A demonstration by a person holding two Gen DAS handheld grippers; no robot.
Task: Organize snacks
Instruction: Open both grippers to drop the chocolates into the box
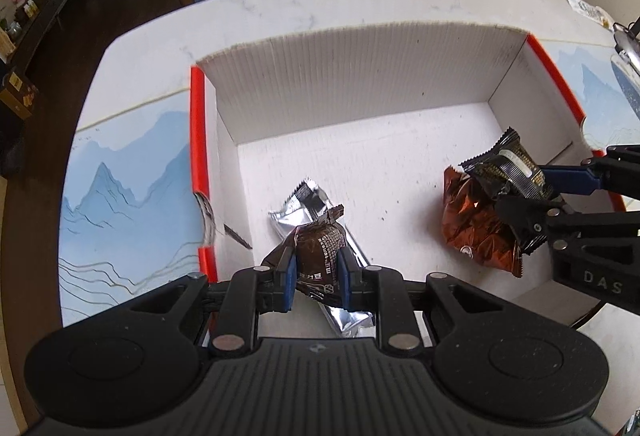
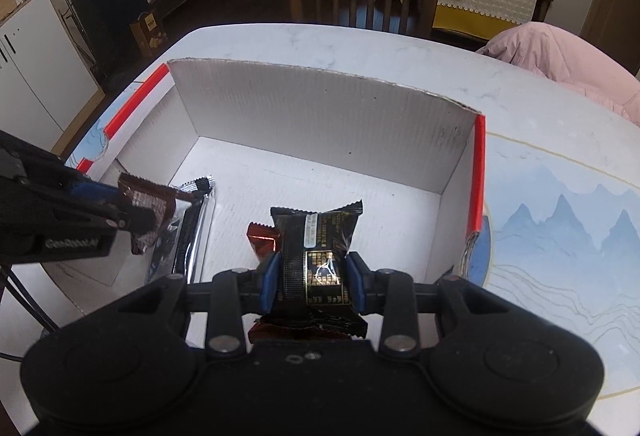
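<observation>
Left gripper (image 1: 316,272) pinches a brown snack packet (image 1: 320,248) between its narrow blue pads, above a silver packet (image 1: 296,212) on the box (image 1: 360,76) floor. Right gripper (image 2: 312,280) clamps a black snack packet (image 2: 316,240) over a copper-red packet (image 2: 262,242) directly beneath, inside the same box.

Silver packet (image 1: 304,210): my left gripper (image 1: 317,276) and brown packet (image 1: 320,248) cover its middle, print unreadable. Copper packet (image 2: 262,240): I see only corner and bottom strip behind black packet (image 2: 316,256) (more shows from left wrist). Box (image 1: 360,76): near wall hidden under gripper bodies in both views. Item at table's far right edge (image 1: 588,6): cut off, too small to identify.
</observation>
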